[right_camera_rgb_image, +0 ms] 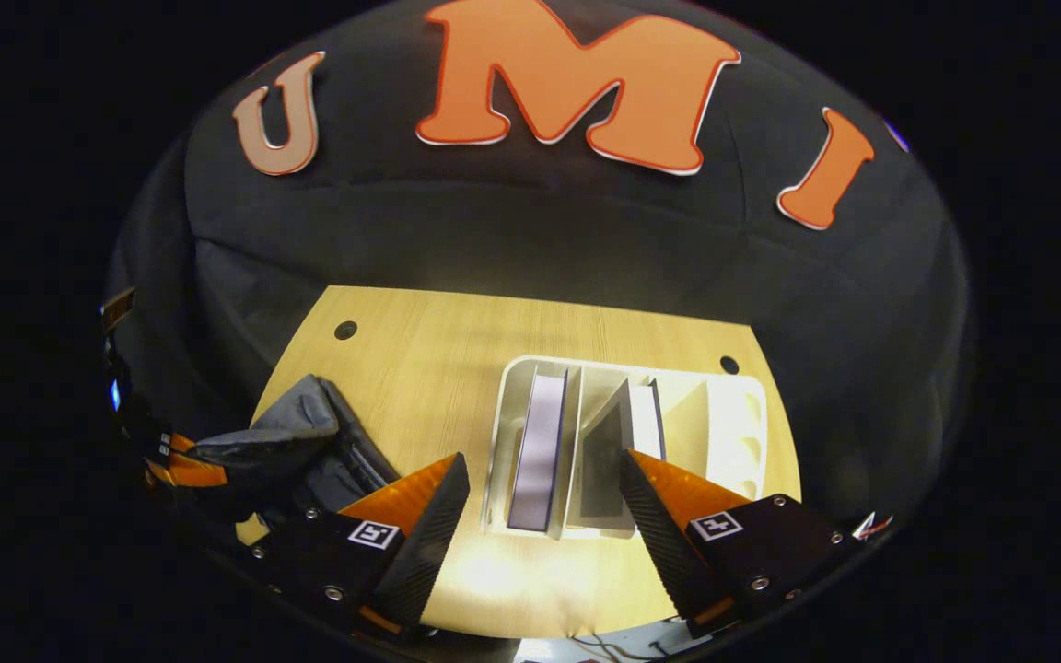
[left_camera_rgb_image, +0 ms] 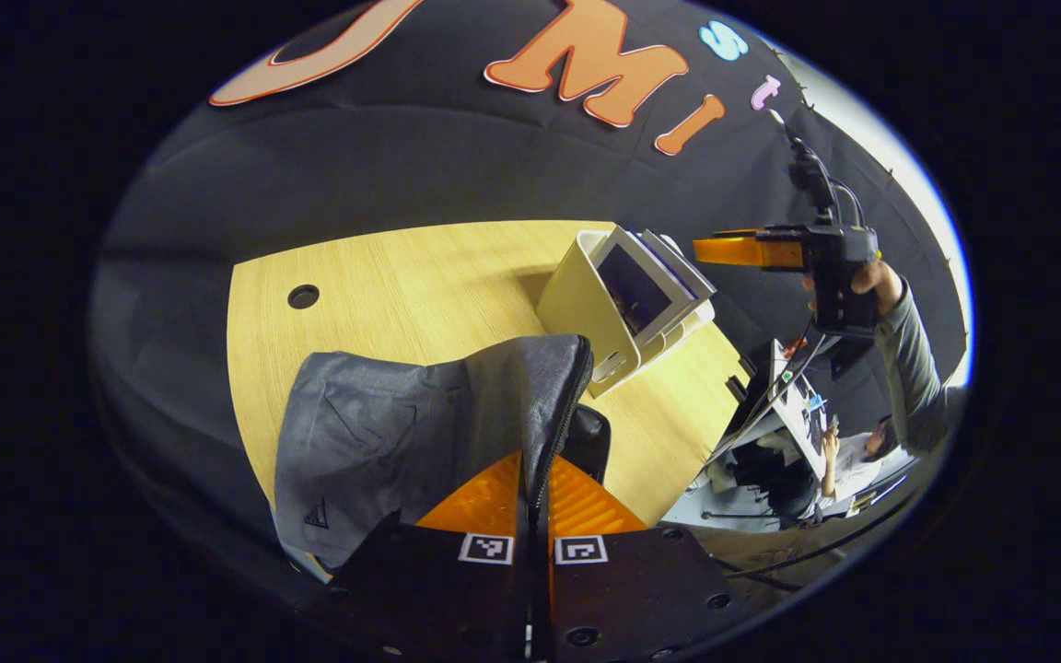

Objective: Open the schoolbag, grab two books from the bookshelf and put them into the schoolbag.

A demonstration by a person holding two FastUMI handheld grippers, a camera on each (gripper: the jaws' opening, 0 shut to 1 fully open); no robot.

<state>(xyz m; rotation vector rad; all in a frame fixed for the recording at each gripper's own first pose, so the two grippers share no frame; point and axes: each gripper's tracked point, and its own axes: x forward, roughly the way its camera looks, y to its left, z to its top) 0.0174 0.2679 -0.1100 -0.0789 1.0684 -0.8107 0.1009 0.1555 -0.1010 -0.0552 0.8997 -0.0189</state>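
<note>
Lying across a light wooden table (right_camera_rgb_image: 457, 368) with round cable holes, the scene sits inside a booth walled in black cloth; in the left gripper view a cluttered work area with a seated person (left_camera_rgb_image: 853, 456) shows past the table's right edge. No readable writing appears on the things; a small triangular logo marks the grey schoolbag (left_camera_rgb_image: 383, 433), and square black-and-white markers sit on the claws. The left claw (left_camera_rgb_image: 535, 488) is clenched on the schoolbag's zipper edge, both fingers pressing the fabric, the bag's mouth drawn up toward the camera. The right claw (right_camera_rgb_image: 540, 502) is released, its fingers spread wide and hanging over the white bookshelf (right_camera_rgb_image: 733, 433), which stands on the table beside the bag. Two books stand in the bookshelf's slots: a purple-edged book (right_camera_rgb_image: 538, 451) to the left and a grey-covered book (right_camera_rgb_image: 604, 456) leaning next to it. In the left gripper view a hand (left_camera_rgb_image: 871, 276) in a grey sleeve holds the right claw high above the bookshelf.
</note>
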